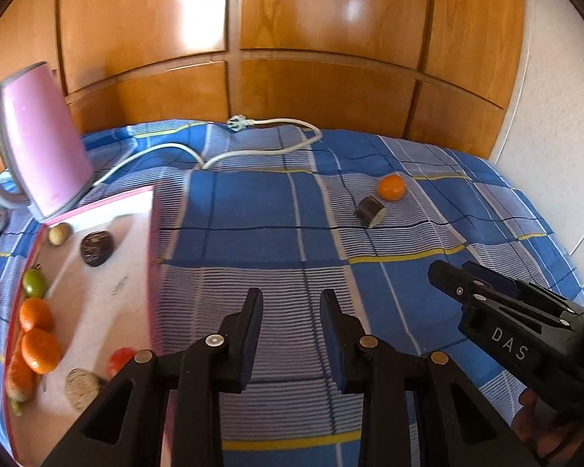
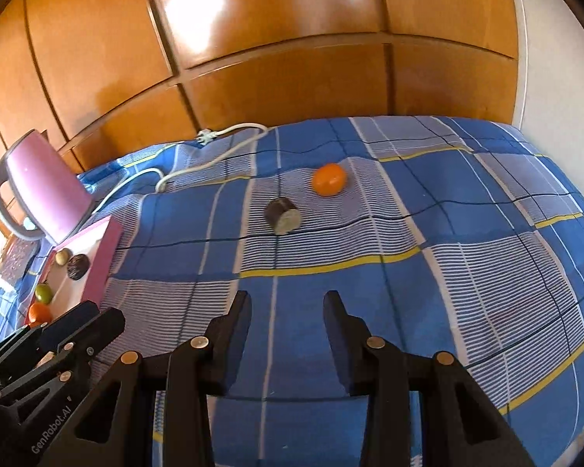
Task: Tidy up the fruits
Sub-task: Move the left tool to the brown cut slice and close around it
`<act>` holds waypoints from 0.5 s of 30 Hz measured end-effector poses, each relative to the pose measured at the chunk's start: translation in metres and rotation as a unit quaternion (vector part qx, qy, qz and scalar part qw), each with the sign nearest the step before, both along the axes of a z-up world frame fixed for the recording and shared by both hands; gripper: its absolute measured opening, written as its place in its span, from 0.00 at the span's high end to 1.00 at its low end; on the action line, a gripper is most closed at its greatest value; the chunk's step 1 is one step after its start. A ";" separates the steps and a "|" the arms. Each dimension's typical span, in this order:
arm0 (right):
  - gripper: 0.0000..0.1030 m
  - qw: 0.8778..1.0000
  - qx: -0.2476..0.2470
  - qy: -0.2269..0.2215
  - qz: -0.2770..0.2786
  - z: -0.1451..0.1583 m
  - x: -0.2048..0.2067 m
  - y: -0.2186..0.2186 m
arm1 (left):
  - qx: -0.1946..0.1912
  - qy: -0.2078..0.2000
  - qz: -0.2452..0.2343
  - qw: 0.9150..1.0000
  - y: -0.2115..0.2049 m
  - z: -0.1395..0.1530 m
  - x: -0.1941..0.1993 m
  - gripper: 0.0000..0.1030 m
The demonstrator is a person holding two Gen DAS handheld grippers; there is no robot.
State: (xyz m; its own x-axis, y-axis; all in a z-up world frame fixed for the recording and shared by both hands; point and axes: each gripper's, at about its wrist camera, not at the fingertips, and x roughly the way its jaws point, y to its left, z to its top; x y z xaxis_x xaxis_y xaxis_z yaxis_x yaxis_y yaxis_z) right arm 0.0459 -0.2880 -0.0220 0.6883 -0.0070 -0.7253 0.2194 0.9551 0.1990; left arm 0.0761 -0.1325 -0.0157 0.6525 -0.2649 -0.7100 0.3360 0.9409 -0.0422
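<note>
Hovering over the bed [image 2: 428,210], both grippers point down at the blue checked cover with nothing in either. The left gripper [image 1: 291,299] has a modest gap between its pads and only the striped cloth shows through it. The right gripper [image 2: 287,301] stands about as far apart and is just as empty.

Most of the produce already lies in the shallow pink-edged tray [image 1: 150,241] at the left side of the bed: two mandarins [image 1: 39,330], a green tomato [image 1: 34,284], a dark rounded fruit [image 1: 96,248], a small pale one [image 1: 59,233], a red one [image 1: 121,359] and a carrot [image 1: 20,379] along the near rim. A pink electric kettle [image 1: 39,140] stands just behind the tray, its white cord [image 1: 253,151] trailing across the cover toward the wooden wardrobe [image 1: 292,39].

Two pieces are still out on the cover, well apart from the tray: an orange [image 2: 329,179] and, just beside it, a cut chunk of aubergine [image 2: 283,216] lying on its side, pale face toward us. So I would say the gathering is nearly done and the step in hand is the reach for these last two. The right gripper is the nearer one. Its next move calls for wider jaws, since the orange looks broader than the present gap, and a careful close, because a round fruit on soft bedding may roll away.
</note>
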 end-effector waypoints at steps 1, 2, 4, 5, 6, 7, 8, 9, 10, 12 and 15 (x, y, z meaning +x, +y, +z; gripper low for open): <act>0.62 1.000 0.001 0.002 -0.002 -0.002 0.002 -0.003 | 0.000 0.000 -0.001 1.000 -0.002 -0.001 0.001 0.70; 0.62 1.000 0.000 0.004 -0.003 -0.003 0.003 -0.005 | 0.000 0.001 -0.002 1.000 -0.006 -0.002 0.004 0.70; 0.62 1.000 0.000 0.007 -0.007 -0.005 0.005 -0.011 | 0.001 0.003 -0.004 1.000 -0.012 -0.003 0.007 0.70; 0.62 1.000 0.001 0.008 -0.009 -0.006 0.007 -0.014 | 0.001 0.004 -0.005 1.000 -0.015 -0.004 0.010 0.70; 0.62 1.000 0.001 0.009 -0.011 -0.007 0.008 -0.016 | 0.002 0.005 -0.007 1.000 -0.018 -0.005 0.012 0.70; 0.62 1.000 0.002 0.010 -0.014 -0.008 0.009 -0.020 | 0.003 0.006 -0.008 1.000 -0.021 -0.006 0.013 0.70; 0.62 1.000 0.002 0.011 -0.015 -0.009 0.010 -0.023 | 0.005 0.006 -0.009 1.000 -0.023 -0.006 0.015 0.70; 0.62 1.000 0.002 0.011 -0.017 -0.009 0.011 -0.025 | 0.006 0.007 -0.011 1.000 -0.026 -0.007 0.017 0.70; 0.62 1.000 0.002 0.012 -0.018 -0.010 0.012 -0.027 | 0.006 0.008 -0.012 1.000 -0.029 -0.008 0.019 0.70; 0.62 1.000 0.001 0.013 -0.019 -0.011 0.016 -0.032 | 0.007 0.009 -0.014 1.000 -0.034 -0.009 0.023 0.70; 0.62 1.000 0.001 0.014 -0.021 -0.013 0.021 -0.038 | 0.009 0.012 -0.016 1.000 -0.040 -0.013 0.029 0.70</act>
State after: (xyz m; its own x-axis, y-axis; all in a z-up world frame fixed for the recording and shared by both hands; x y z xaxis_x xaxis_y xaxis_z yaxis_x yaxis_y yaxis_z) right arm 0.0665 -0.3256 -0.0345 0.6670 -0.0340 -0.7443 0.2648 0.9446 0.1941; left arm 0.1049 -0.1727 -0.0283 0.6257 -0.2728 -0.7308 0.3659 0.9301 -0.0339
